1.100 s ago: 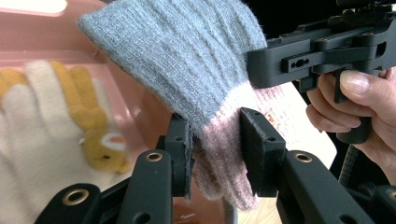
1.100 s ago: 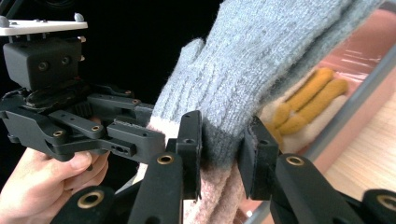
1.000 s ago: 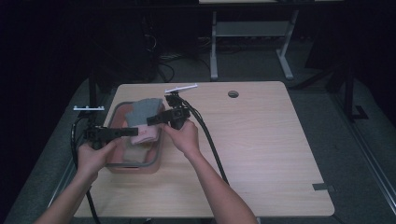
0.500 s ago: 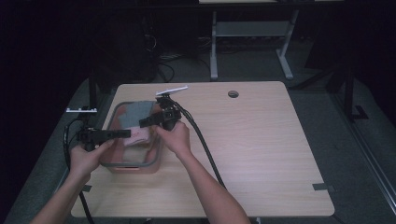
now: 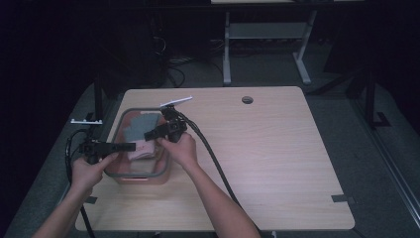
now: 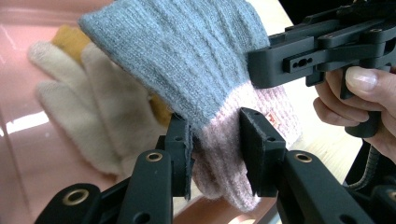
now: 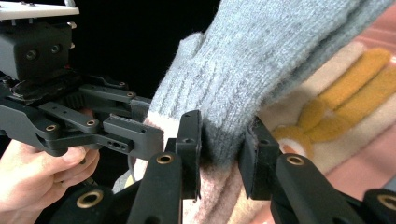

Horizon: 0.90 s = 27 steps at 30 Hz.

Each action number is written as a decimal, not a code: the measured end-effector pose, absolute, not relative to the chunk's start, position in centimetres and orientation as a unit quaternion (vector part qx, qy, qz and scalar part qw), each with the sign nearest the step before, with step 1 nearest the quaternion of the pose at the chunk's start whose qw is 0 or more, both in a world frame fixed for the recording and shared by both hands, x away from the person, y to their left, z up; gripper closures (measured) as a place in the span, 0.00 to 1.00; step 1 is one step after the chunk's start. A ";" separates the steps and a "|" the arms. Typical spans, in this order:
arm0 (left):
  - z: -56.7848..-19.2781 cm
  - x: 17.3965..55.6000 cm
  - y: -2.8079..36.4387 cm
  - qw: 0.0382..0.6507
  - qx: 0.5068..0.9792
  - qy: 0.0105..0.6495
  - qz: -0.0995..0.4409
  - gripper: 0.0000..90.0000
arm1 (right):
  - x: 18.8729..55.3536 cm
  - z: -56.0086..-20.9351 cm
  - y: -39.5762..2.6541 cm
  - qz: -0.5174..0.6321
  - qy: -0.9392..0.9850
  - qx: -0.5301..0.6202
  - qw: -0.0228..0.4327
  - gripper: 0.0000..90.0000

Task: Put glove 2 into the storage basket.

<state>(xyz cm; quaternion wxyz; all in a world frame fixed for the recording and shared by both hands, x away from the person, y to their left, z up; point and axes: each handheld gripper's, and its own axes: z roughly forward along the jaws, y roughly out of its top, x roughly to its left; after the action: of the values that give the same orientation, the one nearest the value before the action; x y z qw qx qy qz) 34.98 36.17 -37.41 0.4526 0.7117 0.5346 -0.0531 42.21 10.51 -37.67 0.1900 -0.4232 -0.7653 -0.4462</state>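
A knit glove, grey with a pink cuff (image 5: 140, 148), hangs stretched between both grippers just over a pink container with a grey rim (image 5: 163, 171). In the left gripper view my left gripper (image 6: 215, 135) is shut on the glove (image 6: 187, 56) at the pink cuff. From the other side my right gripper (image 7: 222, 135) is shut on the same glove (image 7: 261, 56) where grey meets pink. In the high view the left gripper (image 5: 131, 146) and right gripper (image 5: 148, 135) meet above the container's left half. A cream and yellow glove (image 6: 93, 102) lies inside beneath.
The container stands at the table's left side, near its left edge. A round cable hole (image 5: 247, 99) sits at the back middle of the wooden tabletop (image 5: 277, 158). Thick cables trail from both grippers toward the person.
Both hands have shifted a little left and lower over the container, carrying the glove with them. The grips look unchanged.
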 end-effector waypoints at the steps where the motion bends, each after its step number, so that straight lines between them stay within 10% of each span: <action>1: -37.6 35.0 36.3 0.449 0.714 0.535 -0.054 0.73 | 42.3 -37.8 10.6 -0.445 -0.766 -0.423 0.190 0.79; 27: -40.4 35.2 36.4 0.387 0.729 0.563 -0.041 0.73 | 42.3 -39.6 12.6 -0.377 -0.809 -0.422 0.158 0.73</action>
<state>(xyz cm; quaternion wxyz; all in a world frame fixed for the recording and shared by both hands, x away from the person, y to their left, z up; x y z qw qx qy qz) 35.19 36.37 -40.36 0.3867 0.7290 0.5633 -0.0415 42.25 12.61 -39.55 0.1582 -0.4222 -0.8089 -0.3775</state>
